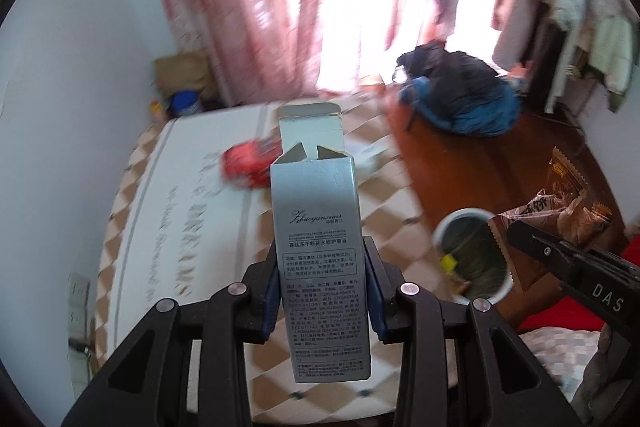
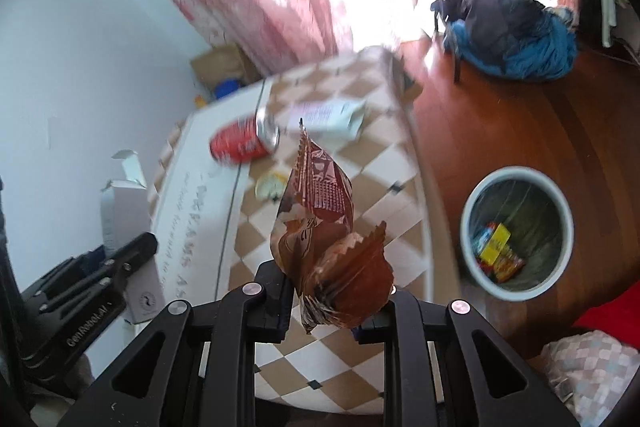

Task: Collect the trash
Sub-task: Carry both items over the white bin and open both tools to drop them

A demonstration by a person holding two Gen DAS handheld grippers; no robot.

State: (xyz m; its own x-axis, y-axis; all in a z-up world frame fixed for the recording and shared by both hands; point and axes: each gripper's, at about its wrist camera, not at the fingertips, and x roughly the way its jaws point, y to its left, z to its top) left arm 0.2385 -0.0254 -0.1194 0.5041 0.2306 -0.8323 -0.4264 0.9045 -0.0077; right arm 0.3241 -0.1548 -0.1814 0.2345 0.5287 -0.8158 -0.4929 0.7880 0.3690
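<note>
Left wrist view: left gripper (image 1: 322, 291), jaws clamped on an upright silver carton (image 1: 318, 251) with its top flap open, held above the bed (image 1: 168, 227). The trash bin (image 1: 472, 255) stands on the floor right of the carton.

Right wrist view: right gripper (image 2: 328, 301), jaws clamped on a crumpled brown snack wrapper (image 2: 326, 243), left of the bin. A red can (image 2: 240, 143) and white paper packet (image 2: 328, 115) lie on the bed beyond the wrapper.

Judgement: carry each item squarely over the bin mouth before releasing; the light wrapper may drift.
</note>
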